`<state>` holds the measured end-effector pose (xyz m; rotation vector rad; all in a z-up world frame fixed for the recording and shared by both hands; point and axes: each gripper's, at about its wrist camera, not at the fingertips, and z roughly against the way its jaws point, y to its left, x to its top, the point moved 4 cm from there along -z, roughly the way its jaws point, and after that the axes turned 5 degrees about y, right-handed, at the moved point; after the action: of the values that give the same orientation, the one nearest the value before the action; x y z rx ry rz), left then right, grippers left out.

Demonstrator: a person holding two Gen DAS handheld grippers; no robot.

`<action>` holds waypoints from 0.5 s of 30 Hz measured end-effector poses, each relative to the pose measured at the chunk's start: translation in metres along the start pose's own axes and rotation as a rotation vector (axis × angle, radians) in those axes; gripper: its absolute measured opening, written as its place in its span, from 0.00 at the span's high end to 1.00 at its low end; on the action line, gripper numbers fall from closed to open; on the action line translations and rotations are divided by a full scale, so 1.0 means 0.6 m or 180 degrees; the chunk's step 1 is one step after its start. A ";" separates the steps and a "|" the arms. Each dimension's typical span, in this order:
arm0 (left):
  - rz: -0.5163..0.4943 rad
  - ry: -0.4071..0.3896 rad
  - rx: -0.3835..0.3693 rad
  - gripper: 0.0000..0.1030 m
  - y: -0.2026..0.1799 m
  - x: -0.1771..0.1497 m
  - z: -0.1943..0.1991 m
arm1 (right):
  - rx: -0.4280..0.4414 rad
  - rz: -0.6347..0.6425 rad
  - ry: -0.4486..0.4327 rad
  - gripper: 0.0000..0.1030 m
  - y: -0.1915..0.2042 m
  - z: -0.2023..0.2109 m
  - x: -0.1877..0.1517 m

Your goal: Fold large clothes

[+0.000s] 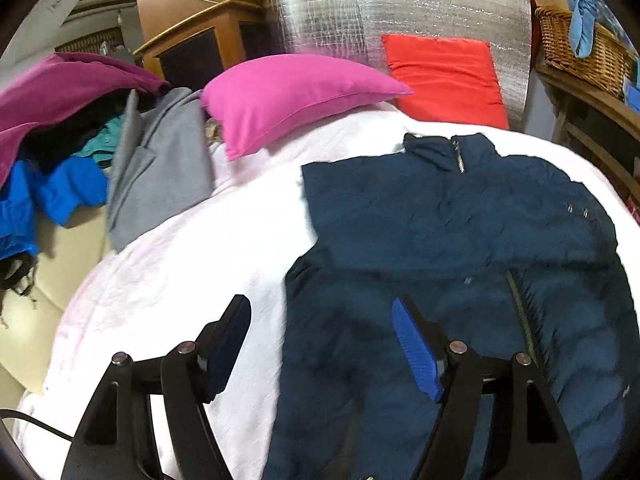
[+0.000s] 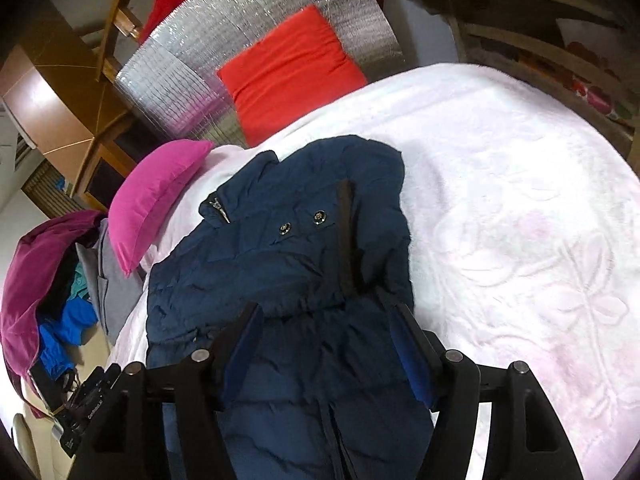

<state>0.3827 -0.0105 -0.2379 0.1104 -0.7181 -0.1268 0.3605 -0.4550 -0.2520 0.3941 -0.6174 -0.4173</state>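
A navy quilted jacket (image 1: 460,240) is laid flat on a bed covered by a white blanket (image 1: 180,288), collar toward the far end. Its sides are seen folded in over the body; two snap buttons (image 2: 302,222) are visible near the collar zip (image 1: 460,160). The left hand-held gripper (image 1: 320,344) is held above the jacket's left edge, jaws spread, nothing between the pads. The right hand-held gripper (image 2: 326,348) is held over the jacket's near part, jaws likewise spread and empty. A pink pillow (image 1: 296,104) is noted just beyond the collar to the left, a red cushion (image 1: 444,76) against silver foil sheeting (image 1: 360,8) at the far end. A heap of clothes (image 1: 60,152) is piled at far left; a wicker basket (image 1: 580,48) is seen at far right.
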 end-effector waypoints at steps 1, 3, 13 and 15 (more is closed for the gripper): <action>-0.0010 0.0019 0.0019 0.28 0.006 -0.009 0.004 | 0.0009 0.0001 -0.0019 0.33 -0.001 0.007 -0.004; -0.0008 0.0075 0.0035 0.28 0.018 -0.034 0.014 | 0.0047 -0.0022 -0.0058 0.33 -0.007 0.025 -0.018; 0.0373 0.0363 -0.0116 0.28 0.093 -0.170 0.063 | 0.0196 -0.0210 -0.0025 0.33 -0.056 0.094 -0.124; 0.0445 0.0458 -0.0161 0.28 0.105 -0.202 0.066 | 0.0191 -0.0235 -0.0004 0.33 -0.069 0.104 -0.145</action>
<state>0.2709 0.0680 -0.2774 0.0204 -0.5766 -0.0032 0.2469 -0.4620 -0.2656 0.4749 -0.6188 -0.4703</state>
